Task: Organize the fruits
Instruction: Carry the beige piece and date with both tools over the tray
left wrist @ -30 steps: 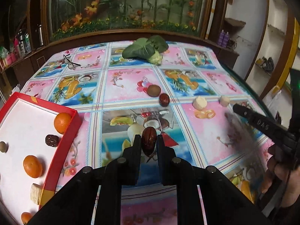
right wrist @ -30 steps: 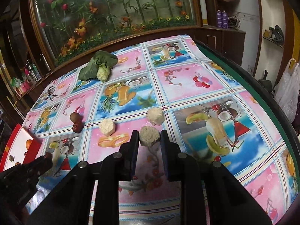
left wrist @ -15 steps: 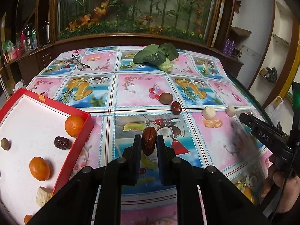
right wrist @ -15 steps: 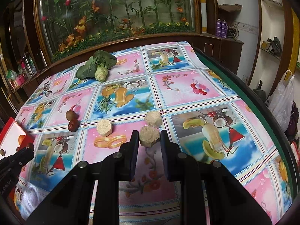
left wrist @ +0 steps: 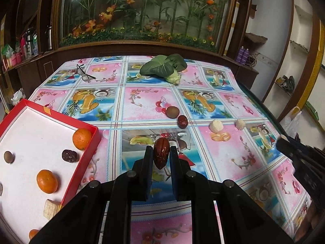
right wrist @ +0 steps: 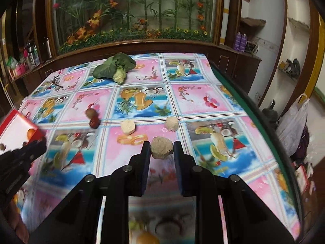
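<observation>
Tabletop (left wrist: pixel 142 101): covered by a fruit-print cloth; loose fruits lie mid-cloth, apparently waiting to be collected.
Red box (left wrist: pixel 89 152): at the left edge, white inside, holding oranges (left wrist: pixel 82 138), a dark wrinkled date (left wrist: pixel 69 155), a small brown fruit and a pale chunk.
Left tool (left wrist: pixel 161 156): clamped on a red-brown date (left wrist: pixel 161 152), held clear of the cloth, likely bound for the box.
Right tool (right wrist: pixel 161 148): closed on a pale rough chunk (right wrist: pixel 161 147), lifted likewise.
</observation>
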A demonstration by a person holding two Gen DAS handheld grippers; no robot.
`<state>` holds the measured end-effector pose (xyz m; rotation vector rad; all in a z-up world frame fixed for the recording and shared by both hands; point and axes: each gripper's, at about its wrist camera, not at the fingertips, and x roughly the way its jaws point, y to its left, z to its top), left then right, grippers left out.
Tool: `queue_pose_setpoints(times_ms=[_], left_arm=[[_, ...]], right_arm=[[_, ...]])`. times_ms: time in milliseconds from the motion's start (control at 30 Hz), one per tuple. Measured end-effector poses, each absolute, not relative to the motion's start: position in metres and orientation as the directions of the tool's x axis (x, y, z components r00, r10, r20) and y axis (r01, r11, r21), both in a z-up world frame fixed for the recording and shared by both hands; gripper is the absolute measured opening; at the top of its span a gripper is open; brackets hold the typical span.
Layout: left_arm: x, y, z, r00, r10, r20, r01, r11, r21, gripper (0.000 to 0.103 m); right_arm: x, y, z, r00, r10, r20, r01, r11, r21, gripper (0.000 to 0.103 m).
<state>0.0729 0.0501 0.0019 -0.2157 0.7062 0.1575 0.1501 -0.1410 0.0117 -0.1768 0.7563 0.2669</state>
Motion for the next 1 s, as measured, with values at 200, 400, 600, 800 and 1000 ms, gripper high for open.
queue_pose_setpoints(times_ms=[200, 400, 600, 800, 1000], left_arm=[[0.069, 0.048, 0.007, 0.763, 0.063, -0.643, -0.206, 0.967, -0.149, 0.014], [0.064, 0.044, 0.012, 0.777, 0.054, -0.627, -0.191, 0.969, -0.154, 0.014], [0.061, 0.040, 0.014, 0.779, 0.044, -0.625, -0.182, 0.971, -0.158, 0.014], [0.045, 0.042, 0.028, 0.793, 0.060, -0.606, -0.188, 0.971, -0.150, 0.014], [0.023, 0.058, 0.029, 0.769, 0.065, -0.636, -0.200, 0.970, -0.142, 0.014]], right_arm=[[0.117, -0.143, 0.028, 0.709, 0.165, -0.686, -0.311, 0.946, -0.093, 0.024], [0.088, -0.144, 0.038, 0.718, 0.160, -0.677, -0.309, 0.945, -0.105, 0.024], [0.066, -0.144, 0.047, 0.729, 0.148, -0.668, -0.303, 0.945, -0.121, 0.024], [0.046, -0.153, 0.059, 0.750, 0.152, -0.644, -0.291, 0.950, -0.115, 0.024], [0.040, -0.165, 0.060, 0.753, 0.160, -0.639, -0.282, 0.955, -0.092, 0.024]])
